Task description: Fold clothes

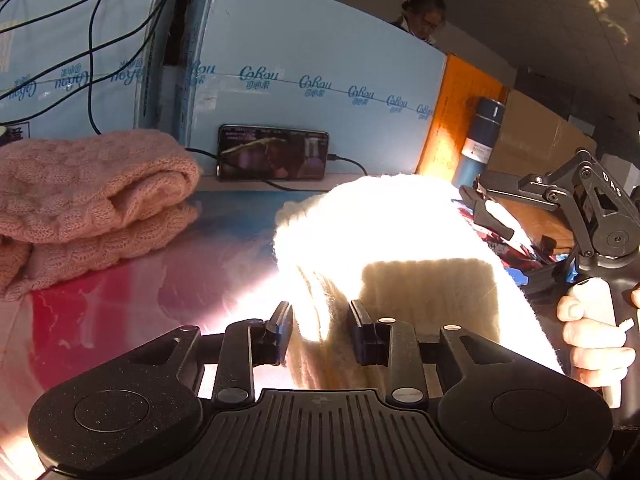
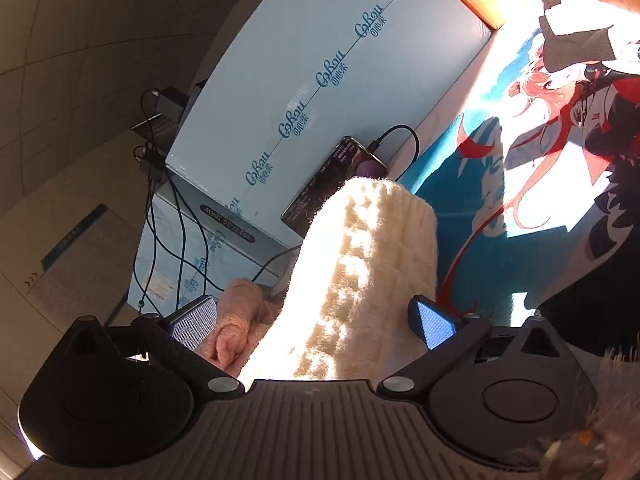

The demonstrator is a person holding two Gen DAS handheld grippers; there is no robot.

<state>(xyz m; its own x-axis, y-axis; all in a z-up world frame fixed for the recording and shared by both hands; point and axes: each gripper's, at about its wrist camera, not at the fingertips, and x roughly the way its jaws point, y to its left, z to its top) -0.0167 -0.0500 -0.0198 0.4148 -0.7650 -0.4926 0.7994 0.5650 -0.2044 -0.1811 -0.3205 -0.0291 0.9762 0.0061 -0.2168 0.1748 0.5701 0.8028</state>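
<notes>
A cream knit garment (image 1: 400, 248) is lifted above the table, glaring in sunlight. My left gripper (image 1: 320, 320) is shut on its lower edge, the fabric bunched between the jaws. In the right wrist view the same cream garment (image 2: 360, 280) lies between the spread blue pads (image 2: 434, 326) of my right gripper (image 2: 316, 324), which is open around it. The right gripper also shows in the left wrist view (image 1: 496, 216), held by a hand beside the garment. A folded pink knit sweater (image 1: 88, 208) lies on the table at the left.
A phone (image 1: 272, 158) with a charging cable leans on pale blue boxes (image 1: 312, 80) at the back. A blue bottle (image 1: 480, 140) stands by an orange box. The printed anime table mat (image 2: 520, 184) covers the table. A person stands behind the boxes.
</notes>
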